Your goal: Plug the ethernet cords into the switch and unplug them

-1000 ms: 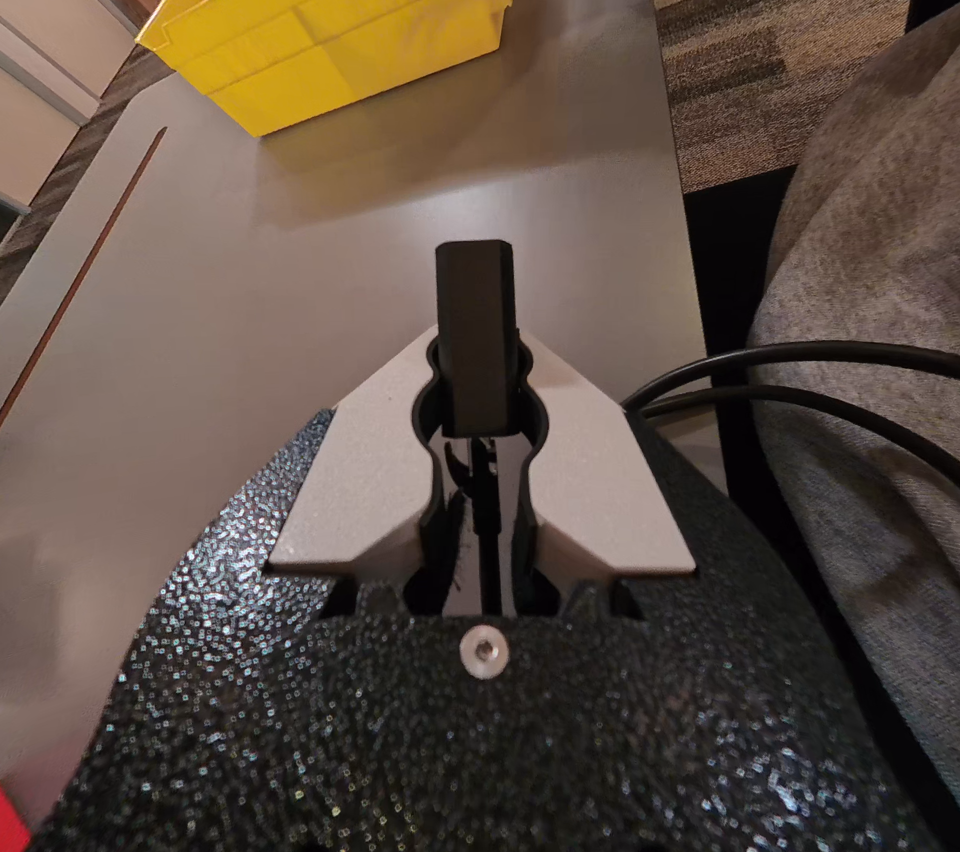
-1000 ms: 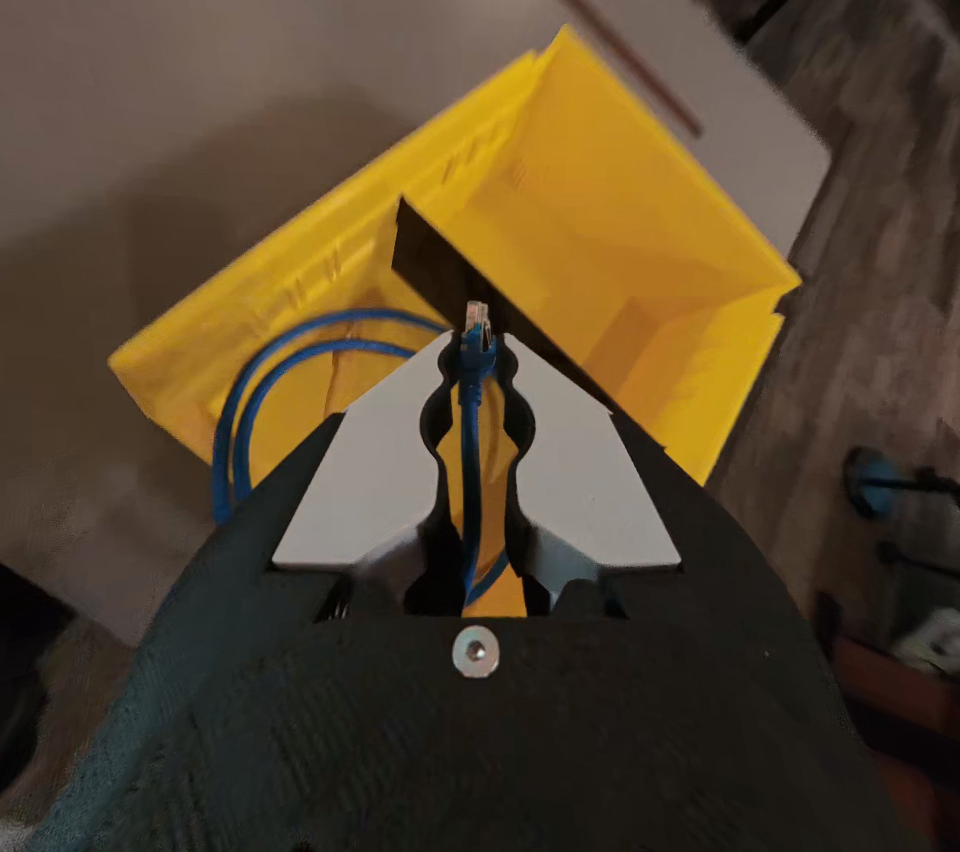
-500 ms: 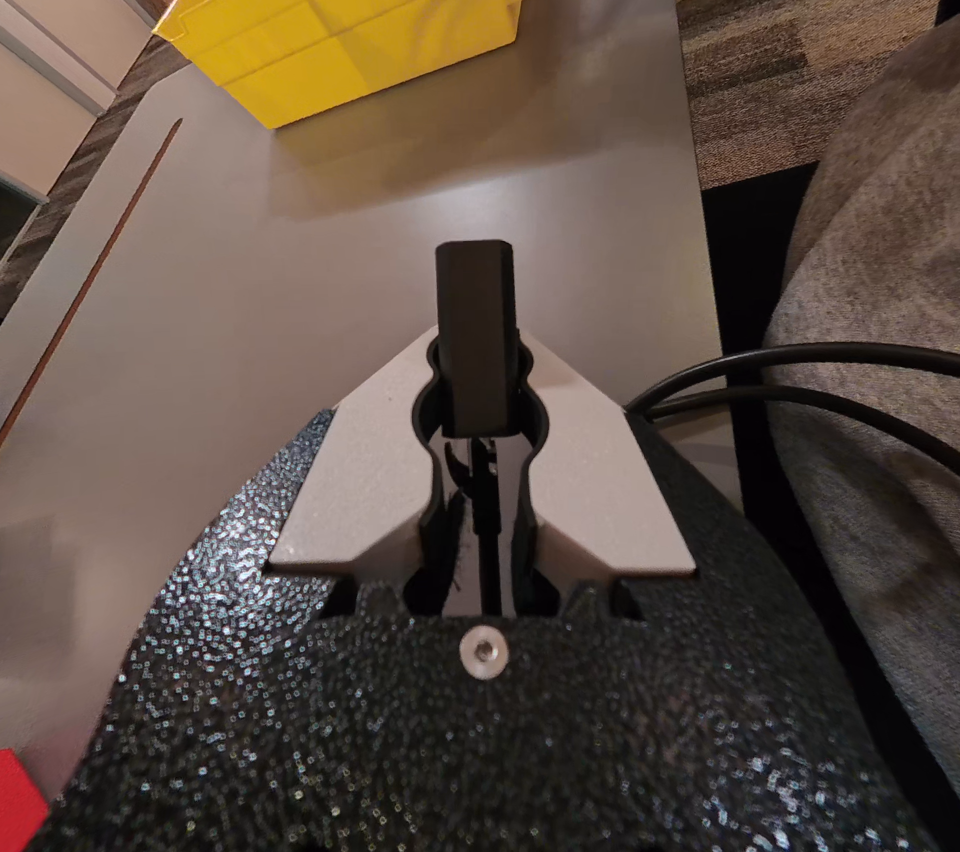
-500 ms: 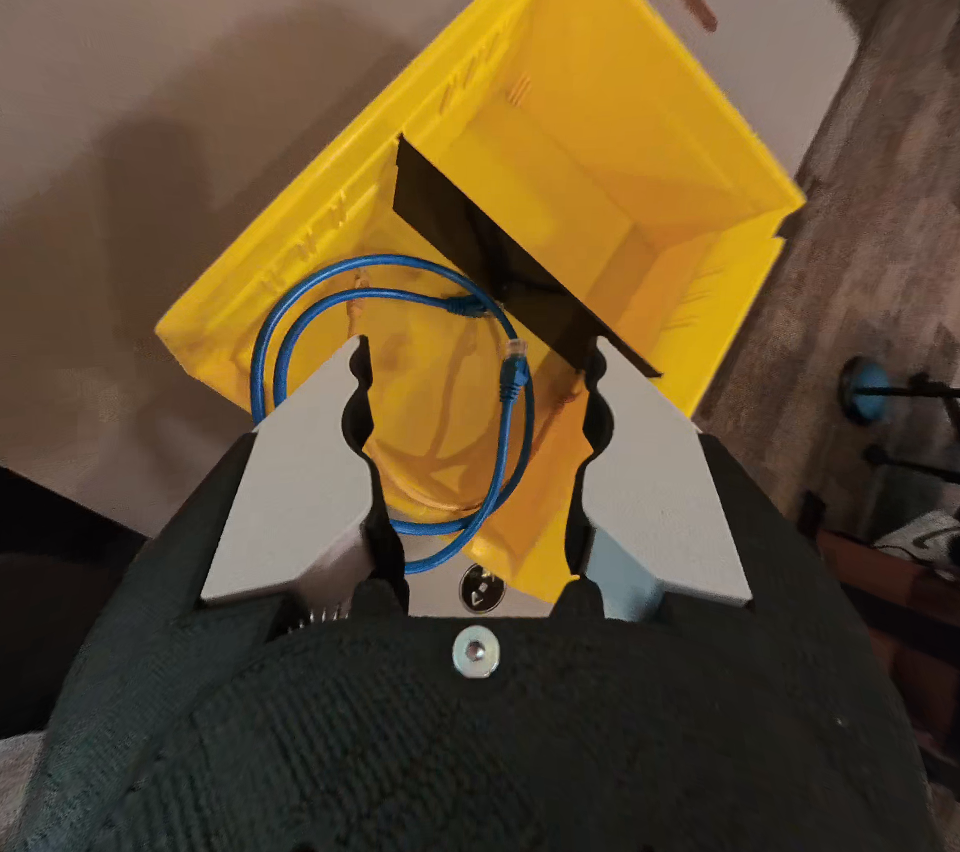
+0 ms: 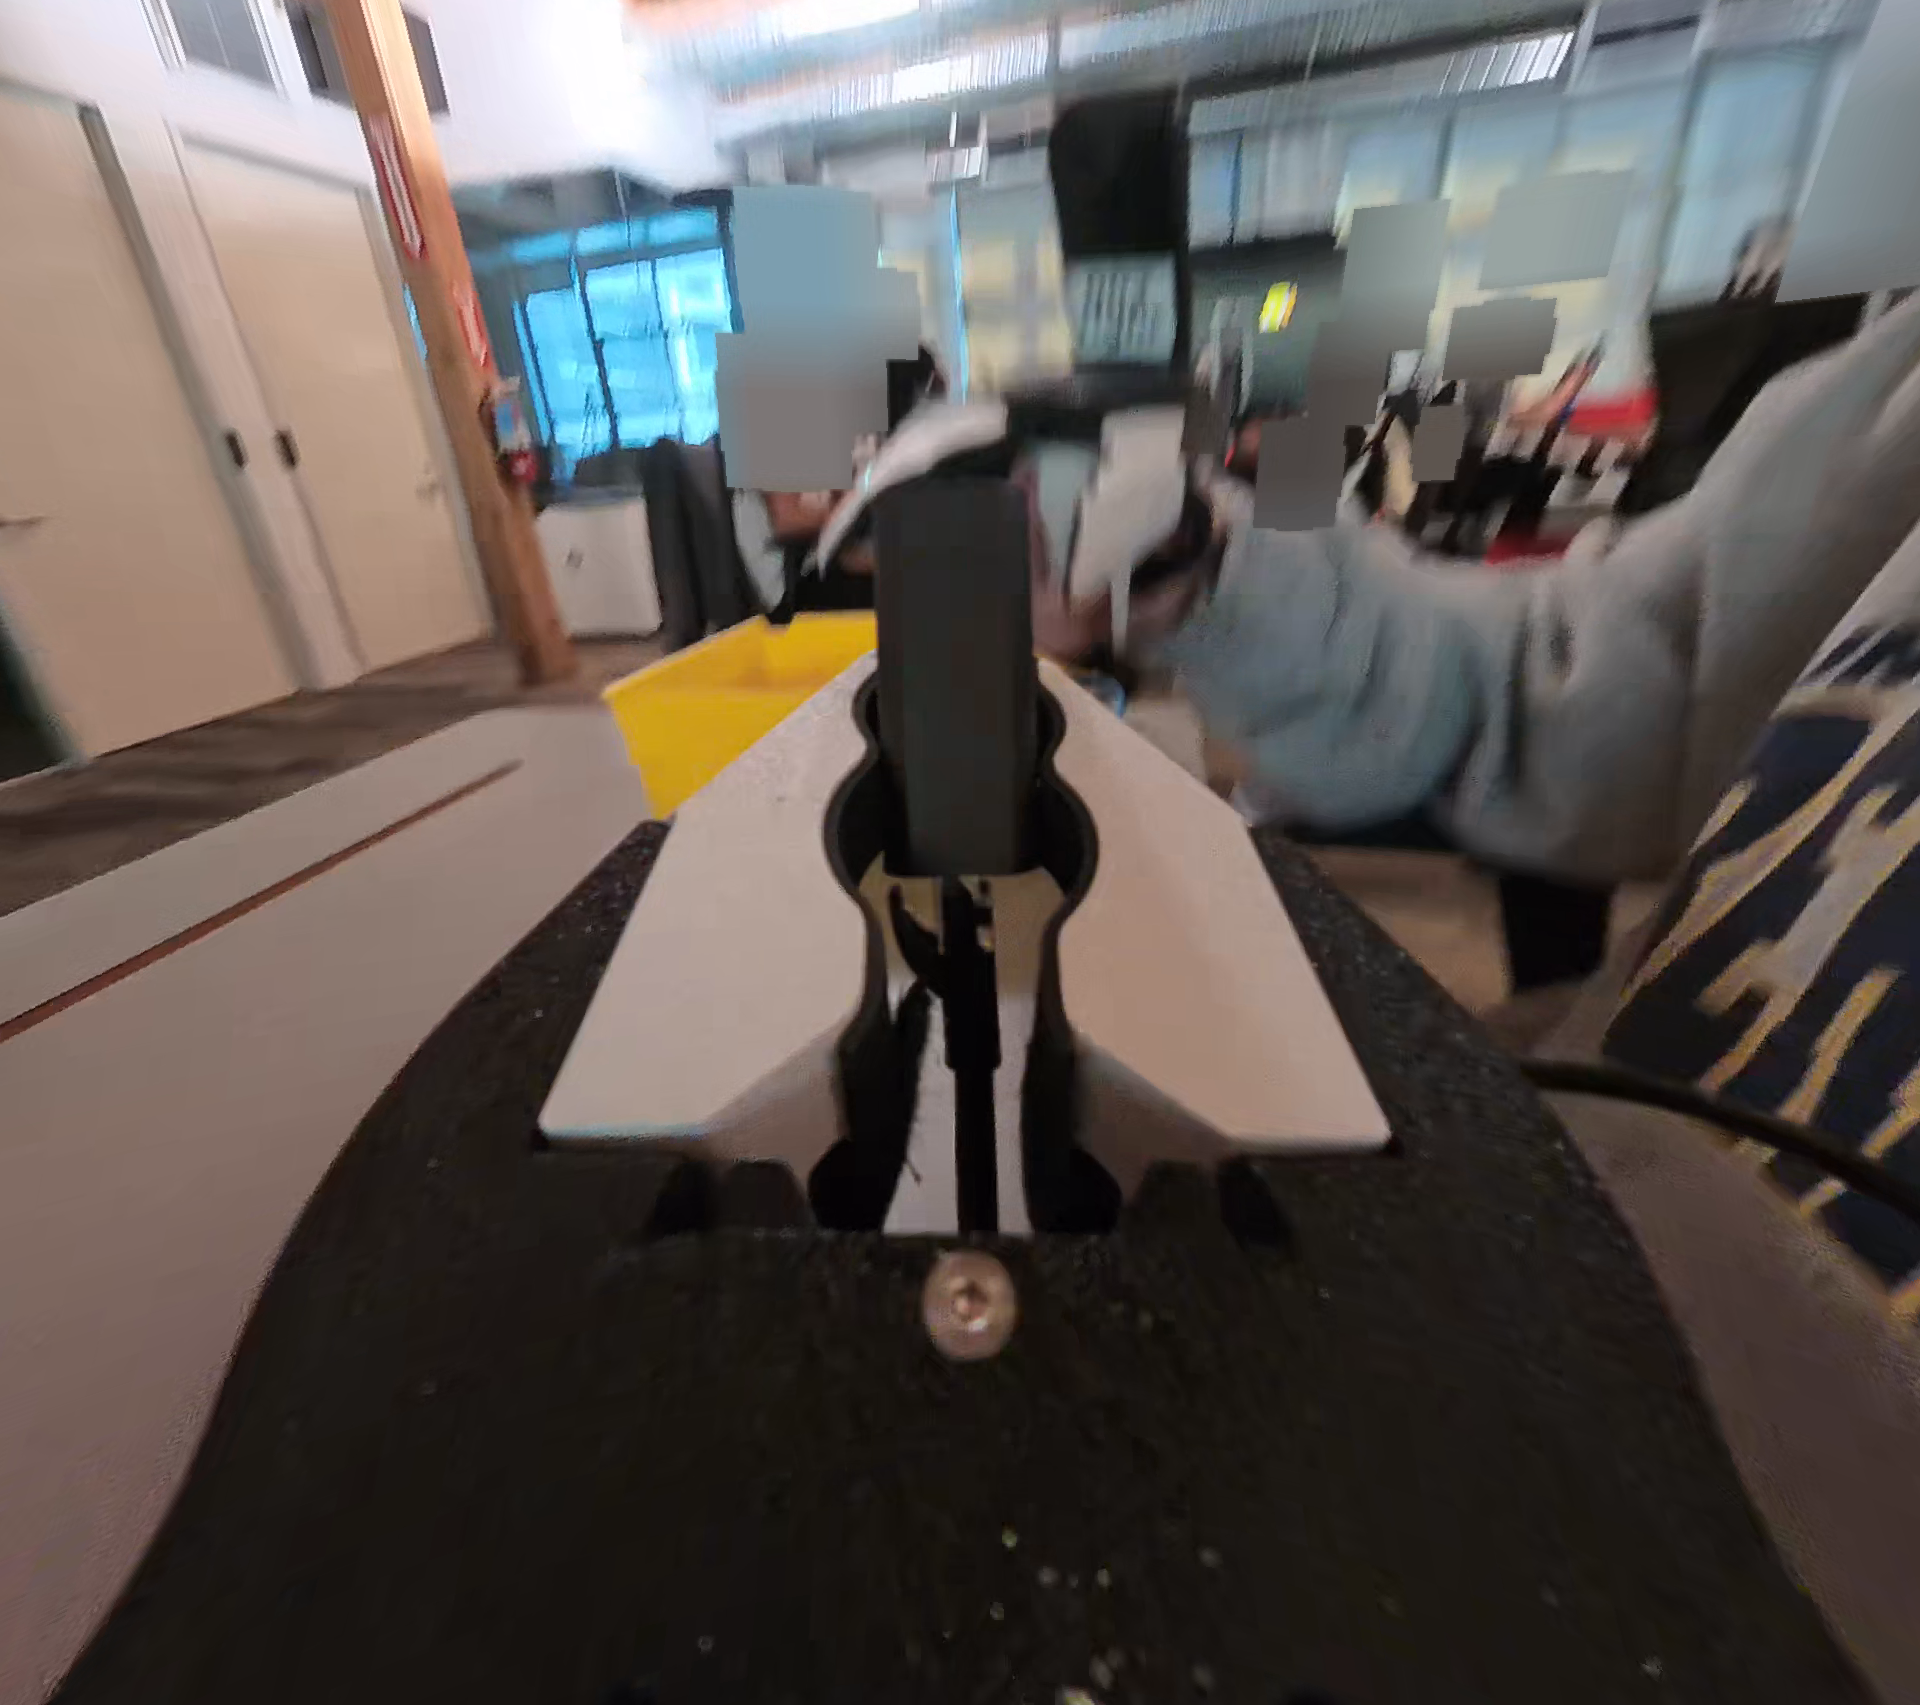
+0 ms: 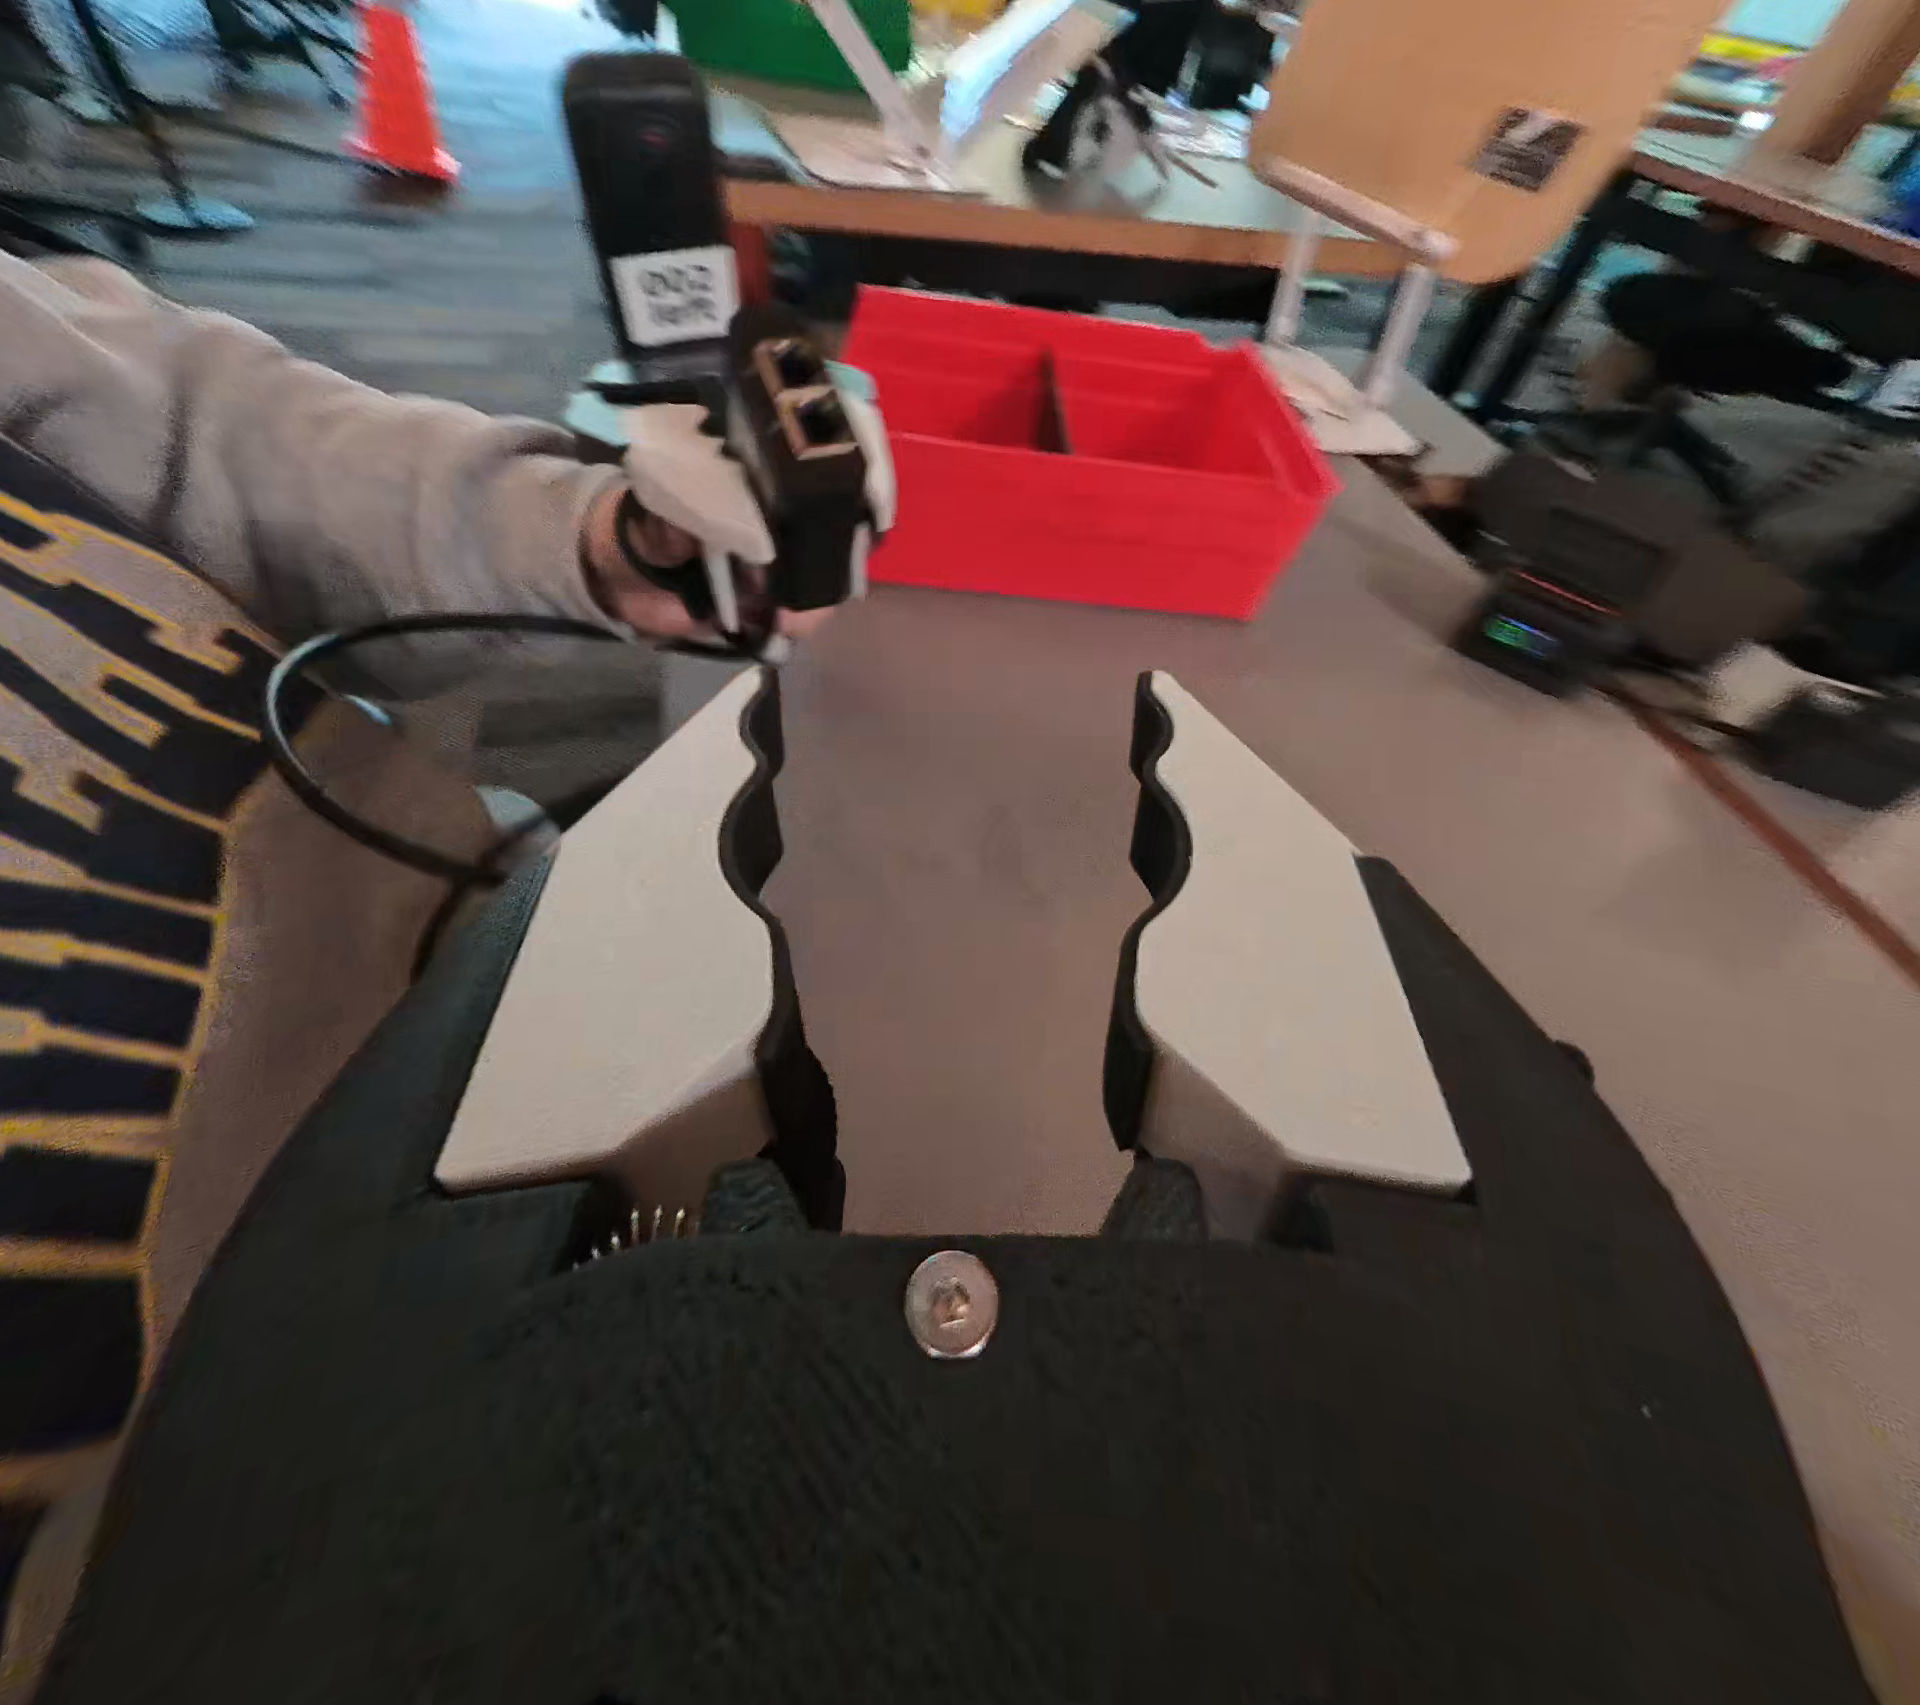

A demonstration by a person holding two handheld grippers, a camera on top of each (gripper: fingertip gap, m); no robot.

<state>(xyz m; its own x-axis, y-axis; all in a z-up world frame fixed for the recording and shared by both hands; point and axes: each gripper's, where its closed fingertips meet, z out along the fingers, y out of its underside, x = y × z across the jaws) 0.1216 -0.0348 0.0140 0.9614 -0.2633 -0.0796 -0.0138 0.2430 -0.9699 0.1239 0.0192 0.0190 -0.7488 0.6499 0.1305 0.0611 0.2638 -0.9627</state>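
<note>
Left hand-held gripper (image 5: 956, 720) clamped on the black switch (image 6: 805, 450), sockets facing outward for plugging — right hand-held gripper (image 6: 956, 720) spread wide, empty above the surface (image 6: 966, 824), no cord taken.

Matt black plastic forms the switch (image 5: 954, 679), held between smooth, pale grey plastic fingers (image 5: 727, 928) of the left gripper (image 5: 956, 710), whose black body has a coarse, speckled, faintly glittering grain. A bright metal screw (image 5: 969, 1321) sits in that body. The right gripper (image 6: 954, 741) has the same smooth grey finish on a black shell with a fine ribbed texture. The bench (image 6: 966, 824) is a smooth, grey, low-sheen surface. Glossy moulded plastic makes up the red bin (image 6: 1081, 512) and the yellow bin (image 5: 717, 699). The sleeve (image 6: 291, 450) is soft grey knit cloth; a thin black cable (image 6: 312, 782) looks rubbery and smooth.
</note>
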